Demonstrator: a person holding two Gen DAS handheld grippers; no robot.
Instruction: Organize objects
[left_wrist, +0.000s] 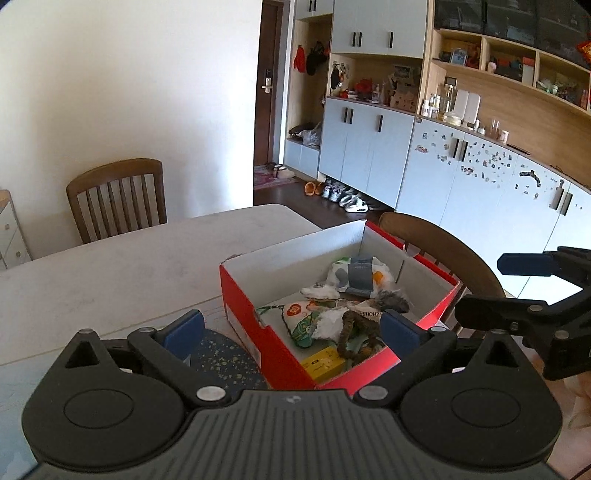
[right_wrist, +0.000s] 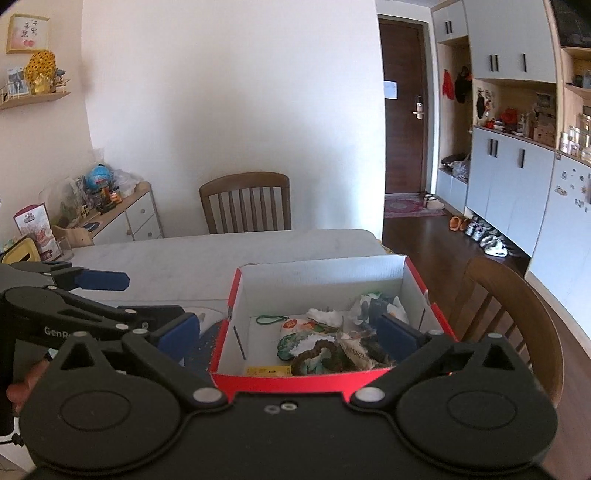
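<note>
Both tools are being held wide open with nothing gripped. The left gripper (left_wrist: 291, 330) is being hovered over the lower-middle of its frame, just above the red box (left_wrist: 243, 317), which is sitting on the table (left_wrist: 129, 266). The right gripper (right_wrist: 290, 338) is being kept spread over the same box, where snack packets (right_wrist: 299, 334) and a yellow carton (right_wrist: 267, 370) are lying inside.

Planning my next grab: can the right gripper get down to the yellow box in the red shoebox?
Probably yes. The right gripper is open above the red shoebox, which has no lid, and the yellow box lies exposed by the near wall, beads beside it.
</note>
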